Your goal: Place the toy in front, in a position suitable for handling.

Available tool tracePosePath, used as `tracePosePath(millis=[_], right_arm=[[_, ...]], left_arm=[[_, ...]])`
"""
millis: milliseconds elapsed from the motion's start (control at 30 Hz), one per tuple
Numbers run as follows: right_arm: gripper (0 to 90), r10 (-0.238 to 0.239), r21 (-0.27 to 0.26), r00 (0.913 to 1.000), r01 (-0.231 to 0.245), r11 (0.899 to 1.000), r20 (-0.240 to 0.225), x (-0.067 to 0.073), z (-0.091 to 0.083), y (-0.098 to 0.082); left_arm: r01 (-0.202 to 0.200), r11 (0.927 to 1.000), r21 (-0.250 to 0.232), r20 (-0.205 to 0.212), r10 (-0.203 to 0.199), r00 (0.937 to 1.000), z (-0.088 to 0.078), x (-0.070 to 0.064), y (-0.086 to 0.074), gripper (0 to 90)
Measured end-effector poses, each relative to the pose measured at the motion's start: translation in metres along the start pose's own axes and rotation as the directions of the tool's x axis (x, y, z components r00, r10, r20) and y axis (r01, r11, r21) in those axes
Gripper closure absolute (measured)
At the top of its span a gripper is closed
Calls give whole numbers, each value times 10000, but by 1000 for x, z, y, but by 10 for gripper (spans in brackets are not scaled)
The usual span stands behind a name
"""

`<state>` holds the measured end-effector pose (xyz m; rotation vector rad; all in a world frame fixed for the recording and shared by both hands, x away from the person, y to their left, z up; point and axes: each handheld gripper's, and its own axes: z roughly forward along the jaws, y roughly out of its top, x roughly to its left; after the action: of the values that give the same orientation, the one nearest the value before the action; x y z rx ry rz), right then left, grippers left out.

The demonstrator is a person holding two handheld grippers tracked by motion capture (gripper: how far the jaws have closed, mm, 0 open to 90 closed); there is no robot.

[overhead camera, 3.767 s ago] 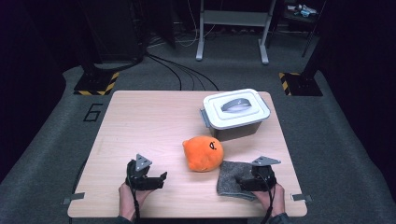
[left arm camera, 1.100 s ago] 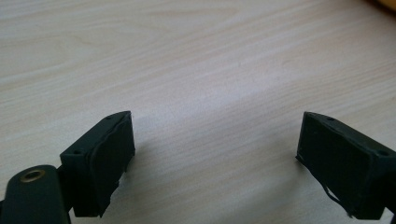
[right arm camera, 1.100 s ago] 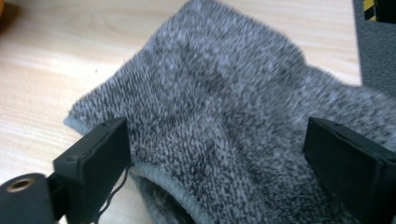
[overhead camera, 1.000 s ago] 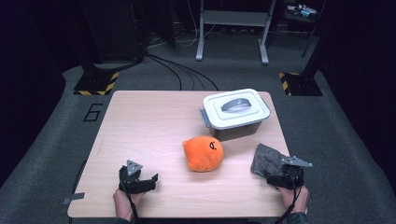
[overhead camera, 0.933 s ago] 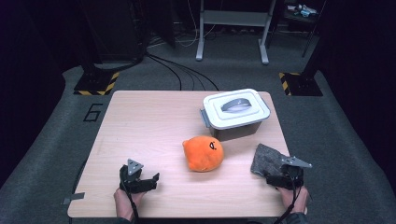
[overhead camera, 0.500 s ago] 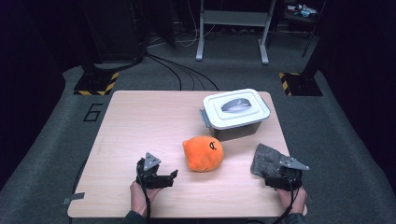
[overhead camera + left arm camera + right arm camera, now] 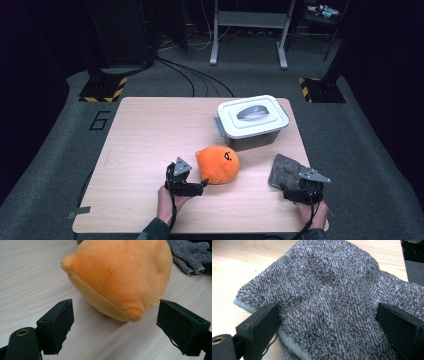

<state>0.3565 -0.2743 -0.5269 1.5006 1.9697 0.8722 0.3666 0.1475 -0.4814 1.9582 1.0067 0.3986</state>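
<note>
A dark room with grey carpet lies around the pale wooden tabletop. The left and upper left of the tabletop are bare, with lots of room to move. A white plastic box with a grey handle on its lid sits at the upper right, close to the right edge. The round orange plush toy sits in the lower middle; it is soft, with small nubs and a dark mark on top. A fuzzy grey cloth lies at the lower right, near the edge. The left tool is just beside the toy, its jaws wide apart and not touching it. The right tool sits over the cloth's near edge, jaws apart too. Half a second ago the left tool was farther left; it has slid toward the toy.
</note>
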Motion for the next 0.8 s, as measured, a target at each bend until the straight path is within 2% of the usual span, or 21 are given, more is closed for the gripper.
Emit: tracePosePath(millis=[133, 200, 267, 367, 467, 567, 800], right_arm=[[52, 60, 15, 10000, -60, 10000, 14, 0, 0, 0], [53, -7, -9, 10000, 7, 10000, 9, 0, 0, 0], [53, 6, -1, 10000, -6, 10000, 17, 0, 0, 0], [53, 9, 3, 10000, -9, 10000, 17, 0, 0, 0], [53, -2, -4, 10000, 2, 10000, 2, 0, 0, 0], [53, 5, 3, 10000, -5, 10000, 8, 0, 0, 0], [54, -14, -20, 10000, 14, 10000, 7, 0, 0, 0]], left_arm=[[-154, 9995, 281, -138, 158, 9998, 8, -2, 1, 176], [-51, 9994, 354, -216, 59, 9997, 12, -2, 1, 204], [68, 9993, 376, -166, -62, 9998, 17, 0, 0, 207], [53, 9988, 490, 130, -59, 9999, 25, 1, -3, 235], [8, 9993, 369, 415, -23, 9991, 28, 1, -6, 347], [174, 9995, 267, 688, -192, 9974, 28, 3, -8, 435], [179, 9997, 137, 971, -191, 9951, 27, 5, -9, 655]])
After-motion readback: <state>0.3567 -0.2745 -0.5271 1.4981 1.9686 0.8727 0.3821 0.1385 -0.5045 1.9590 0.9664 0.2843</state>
